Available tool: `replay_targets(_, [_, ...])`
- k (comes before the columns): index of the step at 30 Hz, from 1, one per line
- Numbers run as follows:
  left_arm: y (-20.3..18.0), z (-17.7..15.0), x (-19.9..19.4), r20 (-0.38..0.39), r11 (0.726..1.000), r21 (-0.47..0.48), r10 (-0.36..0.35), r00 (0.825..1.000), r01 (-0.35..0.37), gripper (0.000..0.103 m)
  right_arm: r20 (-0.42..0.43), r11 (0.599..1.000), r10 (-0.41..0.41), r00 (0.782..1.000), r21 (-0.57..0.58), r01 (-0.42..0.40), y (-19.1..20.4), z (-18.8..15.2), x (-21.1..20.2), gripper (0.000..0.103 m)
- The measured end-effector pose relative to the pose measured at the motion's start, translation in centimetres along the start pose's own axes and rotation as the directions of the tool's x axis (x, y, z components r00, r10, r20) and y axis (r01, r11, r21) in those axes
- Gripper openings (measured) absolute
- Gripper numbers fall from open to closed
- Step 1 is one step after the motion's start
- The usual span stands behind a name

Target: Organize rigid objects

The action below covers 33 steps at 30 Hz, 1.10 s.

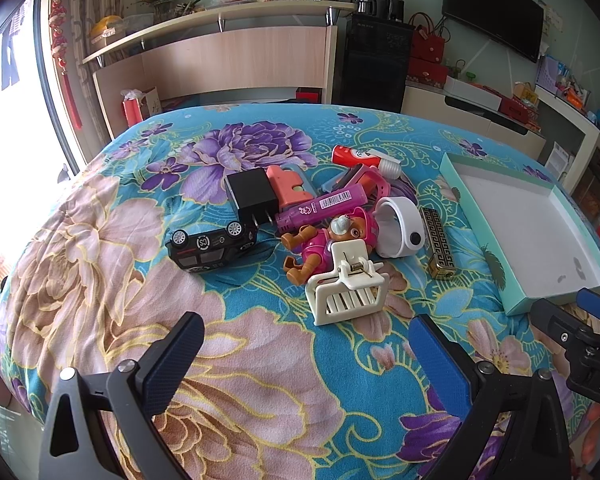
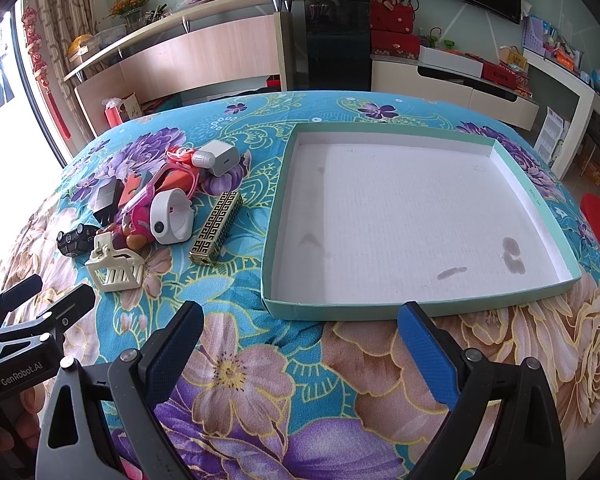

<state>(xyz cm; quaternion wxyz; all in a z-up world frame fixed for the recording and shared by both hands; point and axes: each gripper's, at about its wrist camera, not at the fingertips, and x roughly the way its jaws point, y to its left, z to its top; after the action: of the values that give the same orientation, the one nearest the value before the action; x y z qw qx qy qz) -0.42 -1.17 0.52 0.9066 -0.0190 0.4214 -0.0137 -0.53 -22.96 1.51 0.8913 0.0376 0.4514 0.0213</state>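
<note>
On the floral bedspread (image 1: 100,240), a heap of small rigid things lies toward twelve o'clock of the left gripper (image 1: 306,354), whose blue-padded fingers stand spread wide with nothing between them. Nearest it is a cream hair claw clip (image 1: 346,286), touching a pink toy dog figure (image 1: 326,240) just behind. At ten o'clock of the clip a black toy car (image 1: 212,246) lies on its side, and a black plug adapter (image 1: 252,198) sits just beyond it, prongs toward the car. A magenta tube with a barcode (image 1: 324,208) crosses the heap, a red-and-white bottle (image 1: 364,158) lies at the far edge, and a white watch-like band (image 1: 400,226) rests at two o'clock of the dog. Just beside the band lies a gold patterned lighter (image 1: 438,242). Well to three o'clock sits a shallow teal-rimmed box lid (image 2: 380,308), white inside and holding nothing. The right gripper (image 2: 300,354) hovers at the lid's near edge, fingers likewise spread wide and holding nothing.
</note>
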Motion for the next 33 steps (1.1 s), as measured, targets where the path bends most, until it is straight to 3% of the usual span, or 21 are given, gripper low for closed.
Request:
replay_targets(9, [1.8,0.2,0.0,-0.035,1.0,-0.021,0.003,0.999,-0.003,0.103,0.013,1.0,0.001,1.0,-0.021,-0.001,0.4,0.4,-0.3,0.098])
replay_targets(12, [3.4,0.8,-0.2,-0.027,0.999,-0.036,0.038,0.999,-0.039,0.103,0.035,0.999,0.03,0.999,-0.045,-0.028,1.2,1.1,-0.8,0.098])
replay_targets(16, [4.6,1.4,0.0,-0.033,0.998,-0.062,0.02,0.999,-0.022,0.103,0.032,0.995,0.077,0.996,-0.069,-0.075,3.0,2.0,-0.6,0.098])
replay_targets(24, [0.7,1.3,2.1,-0.081,0.998,0.04,-0.044,0.996,0.047,0.103,0.022,0.989,0.098,0.995,-0.116,-0.095,5.5,4.0,1.0,0.098])
replay_targets(31, [-1.2,2.3,3.5,-0.085,0.996,0.046,-0.069,0.994,0.073,0.099,-0.001,0.986,0.125,0.992,-0.107,-0.125,6.1,5.4,2.8,0.096])
replay_targets(33, [-1.3,2.5,4.1,-0.092,0.997,0.035,-0.068,0.993,0.072,0.093,-0.012,0.985,0.127,0.992,-0.115,-0.127,6.3,5.5,3.4,0.085])
